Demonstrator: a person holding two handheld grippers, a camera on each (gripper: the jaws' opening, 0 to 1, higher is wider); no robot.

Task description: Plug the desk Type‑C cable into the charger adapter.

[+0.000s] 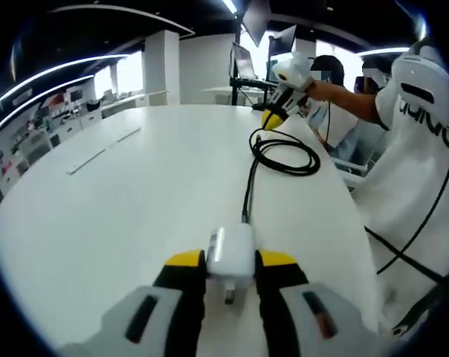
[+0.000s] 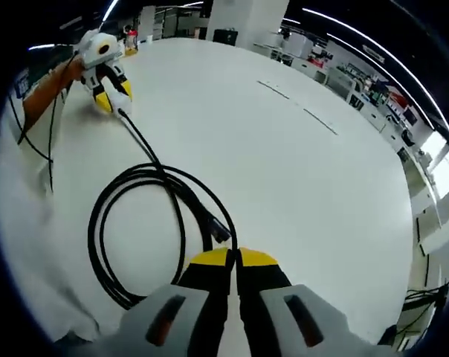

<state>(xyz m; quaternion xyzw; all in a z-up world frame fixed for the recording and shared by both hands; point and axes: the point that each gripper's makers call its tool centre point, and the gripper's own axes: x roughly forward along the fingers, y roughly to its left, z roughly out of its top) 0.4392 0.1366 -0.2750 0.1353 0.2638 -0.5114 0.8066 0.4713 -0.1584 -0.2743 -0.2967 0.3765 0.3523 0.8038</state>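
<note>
My left gripper [image 1: 230,259] is shut on a white charger adapter [image 1: 230,253], held low over the white table [image 1: 150,193]. A black cable [image 1: 248,186] meets the adapter's far end and runs back to a loose coil [image 1: 285,155]. Whether it is fully seated I cannot tell. My right gripper [image 2: 236,257] is shut with nothing between its yellow tips, just behind the cable's free connector [image 2: 219,229] and beside the coil [image 2: 135,223]. In the left gripper view the right gripper [image 1: 273,117] hovers at the coil's far side. In the right gripper view the left gripper [image 2: 110,95] sits at the cable's far end.
Two flat strips [image 1: 87,160] lie on the table's left part. A person in white [image 1: 421,149] stands at the table's right edge, with thin black leads hanging. Monitors [image 1: 254,52] and shelving stand beyond the table.
</note>
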